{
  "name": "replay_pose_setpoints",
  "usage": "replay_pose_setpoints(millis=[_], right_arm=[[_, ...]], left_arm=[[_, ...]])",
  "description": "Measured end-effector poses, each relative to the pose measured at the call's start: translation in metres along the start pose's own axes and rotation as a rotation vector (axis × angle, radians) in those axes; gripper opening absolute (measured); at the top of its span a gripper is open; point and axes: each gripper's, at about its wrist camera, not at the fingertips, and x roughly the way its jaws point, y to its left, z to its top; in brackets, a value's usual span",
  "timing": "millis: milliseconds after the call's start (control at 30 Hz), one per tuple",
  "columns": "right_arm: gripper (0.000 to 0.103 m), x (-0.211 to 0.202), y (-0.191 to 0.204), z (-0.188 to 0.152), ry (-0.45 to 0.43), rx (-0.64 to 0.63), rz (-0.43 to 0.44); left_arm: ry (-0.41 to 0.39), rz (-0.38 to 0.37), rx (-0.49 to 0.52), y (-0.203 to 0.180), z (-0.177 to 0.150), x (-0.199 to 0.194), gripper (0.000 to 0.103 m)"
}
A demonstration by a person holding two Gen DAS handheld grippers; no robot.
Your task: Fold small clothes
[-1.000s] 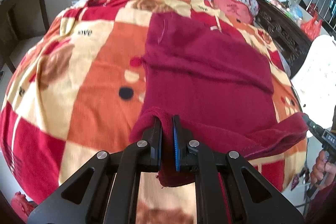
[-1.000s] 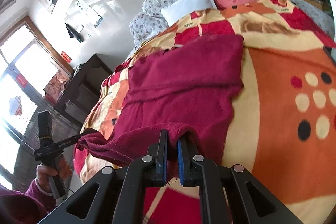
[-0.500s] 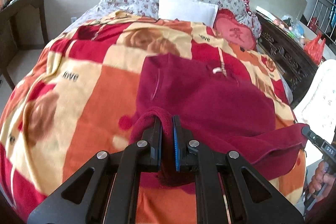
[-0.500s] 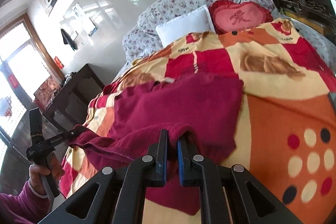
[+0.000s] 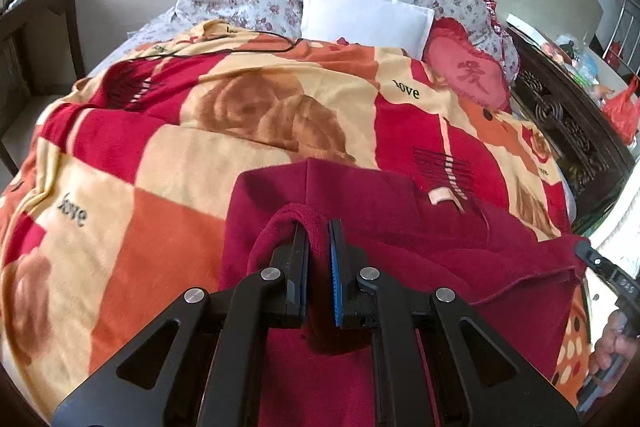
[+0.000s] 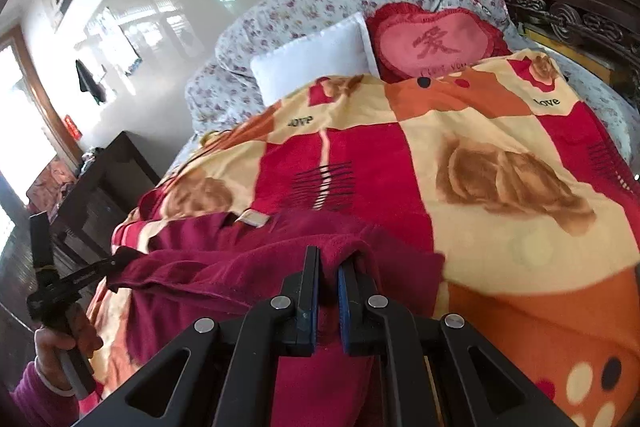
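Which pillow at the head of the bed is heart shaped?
The red pillow, right of the plain white pillow; the floral pillows behind are grey.

Both wrist views close, angled down over bed [image 5: 280, 131] – sharing pillows [image 6: 316, 63], blanket.

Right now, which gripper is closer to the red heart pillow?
Right, I think. The right gripper holds the maroon garment on the heart pillow's side of the bed; the left gripper holds the other corner, farther across.

One garment [image 5: 400, 227], two tools, three pillows.
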Motion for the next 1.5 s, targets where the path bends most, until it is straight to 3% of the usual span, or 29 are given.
replay_pose_setpoints(millis=[167,267,300,333,400,500,633,767,967,1167,1333,1500], right_arm=[[0.013,0.029,-0.030,0.009,0.065,0.160,0.055],[0.030,0.018,-0.034,0.008,0.036,0.175,0.065],[0.047,0.009,-0.033,0.007,0.009,0.156,0.016],[0.049,0.002,-0.033,0.006,-0.015,0.144,-0.015],[0.049,-0.013,-0.030,0.005,-0.038,0.120,-0.020],[0.049,-0.029,-0.017,-0.001,-0.072,0.070,0.016],[0.046,-0.018,0.018,-0.011,-0.026,-0.079,0.031],[0.046,0.018,0.042,-0.010,0.007,-0.196,-0.038],[0.046,0.071,0.031,0.013,0.013,-0.132,-0.121],[0.046,0.121,0.006,0.019,0.100,-0.049,-0.183],[0.046,0.125,0.000,0.021,0.105,-0.029,-0.169],[0.046,0.092,0.011,0.020,0.067,-0.058,-0.146]], left_arm=[[0.060,-0.055,-0.039,0.008,0.013,0.020,0.010],[0.084,-0.103,-0.029,0.010,0.020,0.016,0.017],[0.084,-0.111,-0.022,0.009,0.022,0.014,0.023],[0.084,-0.116,-0.019,0.009,0.024,0.012,0.026],[0.059,-0.102,-0.022,0.010,0.027,0.005,0.051],[-0.029,-0.103,-0.053,0.016,0.030,-0.011,0.068],[-0.010,-0.106,-0.055,0.012,0.029,-0.008,0.068],[0.035,-0.057,-0.022,0.004,0.024,0.015,0.068],[0.086,0.026,-0.062,0.006,0.028,0.060,0.068],[0.098,0.110,-0.069,0.005,0.042,0.090,0.068],[0.112,0.149,-0.046,0.005,0.048,0.104,0.069],[0.088,0.152,-0.043,0.004,0.047,0.089,0.069]])
